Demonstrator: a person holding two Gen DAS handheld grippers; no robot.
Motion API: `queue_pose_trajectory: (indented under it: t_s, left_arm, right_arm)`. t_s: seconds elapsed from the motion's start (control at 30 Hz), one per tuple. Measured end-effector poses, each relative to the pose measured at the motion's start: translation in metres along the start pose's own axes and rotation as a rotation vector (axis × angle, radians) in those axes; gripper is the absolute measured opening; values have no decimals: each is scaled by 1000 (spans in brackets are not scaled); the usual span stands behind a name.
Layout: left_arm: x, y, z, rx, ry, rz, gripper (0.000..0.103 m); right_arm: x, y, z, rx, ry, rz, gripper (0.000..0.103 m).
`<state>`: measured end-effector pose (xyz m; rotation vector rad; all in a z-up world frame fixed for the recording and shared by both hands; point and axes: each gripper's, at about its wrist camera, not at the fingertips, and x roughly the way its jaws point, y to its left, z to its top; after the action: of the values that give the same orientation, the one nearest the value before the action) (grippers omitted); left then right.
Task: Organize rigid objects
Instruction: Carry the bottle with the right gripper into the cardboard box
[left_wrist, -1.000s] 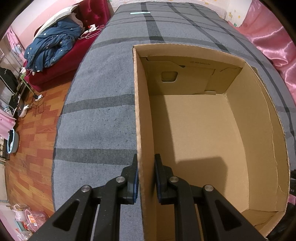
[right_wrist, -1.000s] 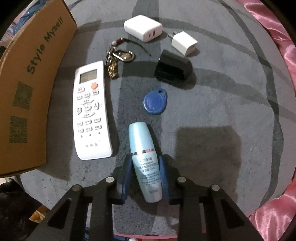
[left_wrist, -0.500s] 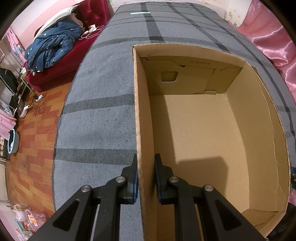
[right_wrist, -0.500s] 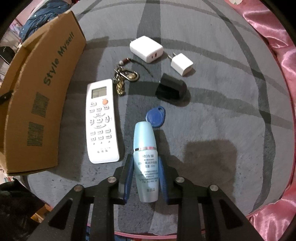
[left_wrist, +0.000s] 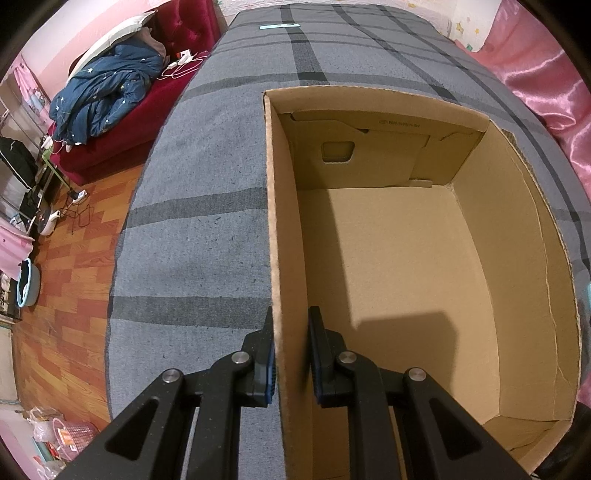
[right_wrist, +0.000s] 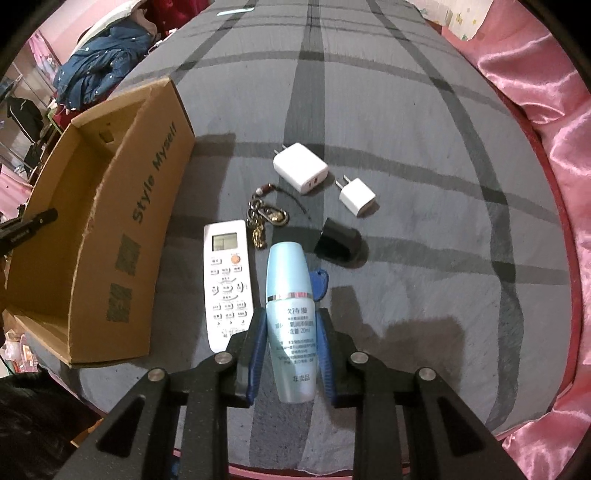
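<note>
My right gripper (right_wrist: 291, 317) is shut on a pale blue bottle (right_wrist: 290, 317) and holds it above the grey checked bedcover. Below it lie a white remote control (right_wrist: 227, 284), a key ring with a chain (right_wrist: 267, 218), a blue key fob (right_wrist: 318, 282) partly hidden by the bottle, a black adapter (right_wrist: 338, 242), a large white charger (right_wrist: 300, 168) and a small white charger (right_wrist: 357, 196). My left gripper (left_wrist: 291, 325) is shut on the left wall of the empty cardboard box (left_wrist: 275, 229), whose printed side (right_wrist: 122, 258) shows in the right wrist view.
The bedcover (left_wrist: 199, 236) reaches far beyond the box. Pink satin fabric (right_wrist: 546, 92) runs along the right edge of the bed. A red sofa with a blue jacket (left_wrist: 99, 92) and a wooden floor (left_wrist: 51, 317) lie to the left.
My right gripper has risen with the blue bottle off the bedcover, so the objects below look smaller and the box has come into view. The left gripper and box have not moved.
</note>
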<state>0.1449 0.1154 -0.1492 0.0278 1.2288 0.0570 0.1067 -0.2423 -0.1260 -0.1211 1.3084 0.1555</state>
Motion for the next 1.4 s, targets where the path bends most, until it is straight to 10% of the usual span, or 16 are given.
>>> queue_pose_trajectory:
  t_s: [1.4]
  left_arm:
    - [-1, -1, 1, -7, 4, 0, 16]
  right_arm:
    - [-53, 95, 57, -129, -161, 92, 28]
